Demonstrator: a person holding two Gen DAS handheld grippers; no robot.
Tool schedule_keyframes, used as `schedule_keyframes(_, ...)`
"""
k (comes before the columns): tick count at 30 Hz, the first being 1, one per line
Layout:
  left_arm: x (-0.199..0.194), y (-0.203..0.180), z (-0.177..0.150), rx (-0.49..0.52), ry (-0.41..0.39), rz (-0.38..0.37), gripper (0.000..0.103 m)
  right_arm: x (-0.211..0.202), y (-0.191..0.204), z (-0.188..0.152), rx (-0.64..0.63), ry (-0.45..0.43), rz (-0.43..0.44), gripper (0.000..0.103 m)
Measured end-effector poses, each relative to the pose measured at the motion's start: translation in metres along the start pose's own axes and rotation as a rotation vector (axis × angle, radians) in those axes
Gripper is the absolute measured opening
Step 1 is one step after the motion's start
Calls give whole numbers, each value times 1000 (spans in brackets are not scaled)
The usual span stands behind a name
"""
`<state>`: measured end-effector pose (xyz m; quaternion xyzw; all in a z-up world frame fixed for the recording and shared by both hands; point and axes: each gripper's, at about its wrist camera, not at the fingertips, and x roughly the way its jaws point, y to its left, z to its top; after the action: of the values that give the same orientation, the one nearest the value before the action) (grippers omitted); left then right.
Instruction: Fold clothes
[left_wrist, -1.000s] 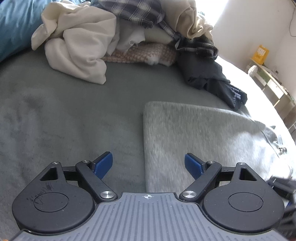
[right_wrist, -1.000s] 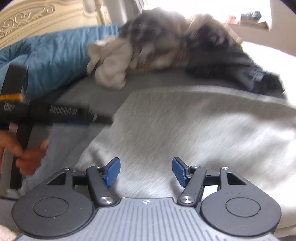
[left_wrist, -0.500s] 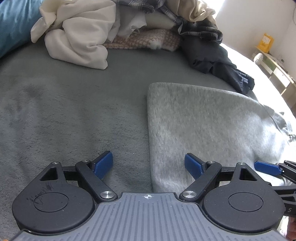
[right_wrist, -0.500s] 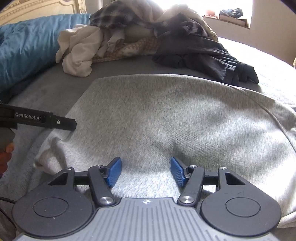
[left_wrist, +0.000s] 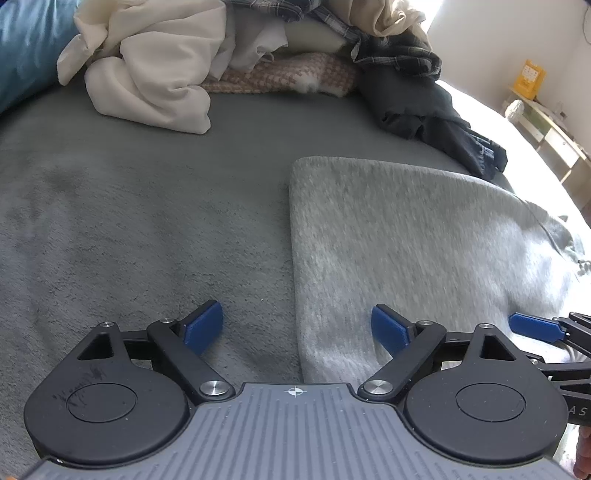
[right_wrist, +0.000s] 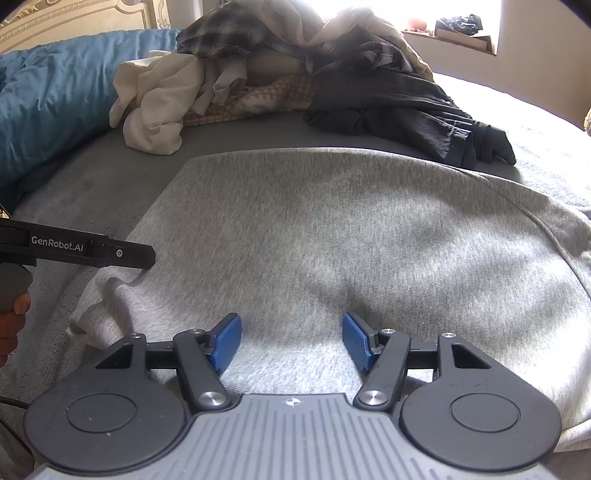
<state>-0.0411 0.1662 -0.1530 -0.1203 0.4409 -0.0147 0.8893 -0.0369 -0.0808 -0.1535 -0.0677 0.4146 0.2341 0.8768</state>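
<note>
1. Left tool (left_wrist: 297, 326): I read it as released. Its 2 blue pads (left_wrist: 204, 325) stand wide apart, and the jaws have just been opening a little further. The left edge of the grey garment (left_wrist: 406, 240) lies between them, but neither pad presses on it. One pad sits over the bed (left_wrist: 129, 229), the other over the garment.

2. Right tool (right_wrist: 291, 341): I read it as released too. Its jaws stand apart at a moderate gap, low in the frame, over the near part of the garment (right_wrist: 332, 229). No cloth is pinched between the pads (right_wrist: 226, 343).

3. Garment: it lies spread flat on the grey-green bed cover, filling the centre and right of the right wrist view. In the left wrist view it takes up the right half of the frame, with a straight left edge and a rounded upper-left corner. A small rumpled fold shows at its lower-left corner in the right wrist view.

4. Cross views: the left tool's black body enters the right wrist view at the left edge, marked "GenRobot.AI", with a hand (right_wrist: 11, 317) on its grip. A blue pad of the right tool (left_wrist: 535, 326) shows at the right edge of the left wrist view.

5. Pile (right_wrist: 280, 74): unfolded clothes lie heaped along the top of both frames, well apart from the garment on the left. A dark item (right_wrist: 424, 114) reaches close to the garment's far edge.

6. A blue duvet (right_wrist: 55, 103) fills the upper left.
</note>
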Motion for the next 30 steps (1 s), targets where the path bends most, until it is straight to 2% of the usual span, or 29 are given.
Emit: schedule_keyframes(30,1,-7,-5,41,15,7,98,1,4,0,-5,-3,-1,71)
